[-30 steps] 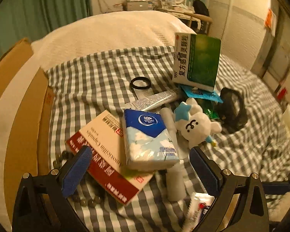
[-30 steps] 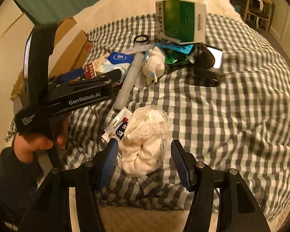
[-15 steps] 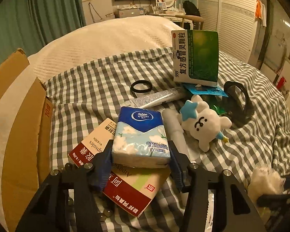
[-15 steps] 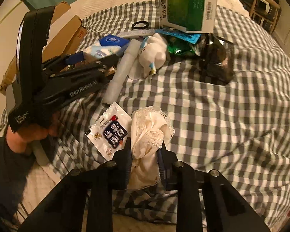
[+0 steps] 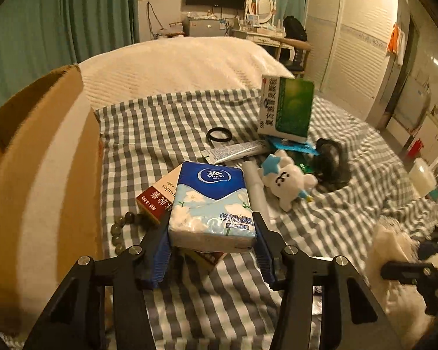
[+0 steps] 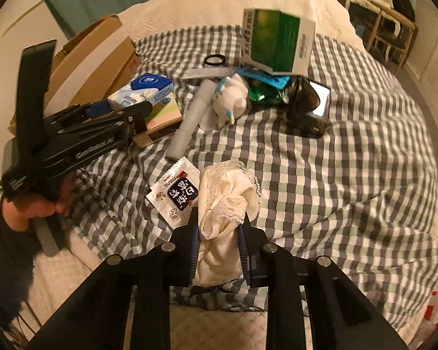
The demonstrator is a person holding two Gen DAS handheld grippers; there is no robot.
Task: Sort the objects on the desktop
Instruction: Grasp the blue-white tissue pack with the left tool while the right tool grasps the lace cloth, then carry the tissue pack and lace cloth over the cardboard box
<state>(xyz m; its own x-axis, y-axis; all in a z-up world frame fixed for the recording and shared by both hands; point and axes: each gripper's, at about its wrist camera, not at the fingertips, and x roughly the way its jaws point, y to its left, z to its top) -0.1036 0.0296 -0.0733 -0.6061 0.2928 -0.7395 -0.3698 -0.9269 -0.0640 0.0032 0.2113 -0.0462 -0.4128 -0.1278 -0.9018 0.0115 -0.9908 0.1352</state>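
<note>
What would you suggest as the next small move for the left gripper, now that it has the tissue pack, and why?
Probably swing the left gripper toward the cardboard box beside it. Its pads are clamped on the tissue pack, which looks raised off the red medicine box, and the box's open side is right alongside. The right gripper is shut on the white lace cloth.

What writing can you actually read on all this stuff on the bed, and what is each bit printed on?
"Vinda" and "Strong": on the tissue pack clamped in the left gripper.
"GenRobot.AI", blurred: on the left gripper's side, seen from the right wrist.
"psules": on the red and cream medicine box under the pack.
Chinese characters, too distorted to quote: on the green and white box, the white sachet and the tube.
</note>
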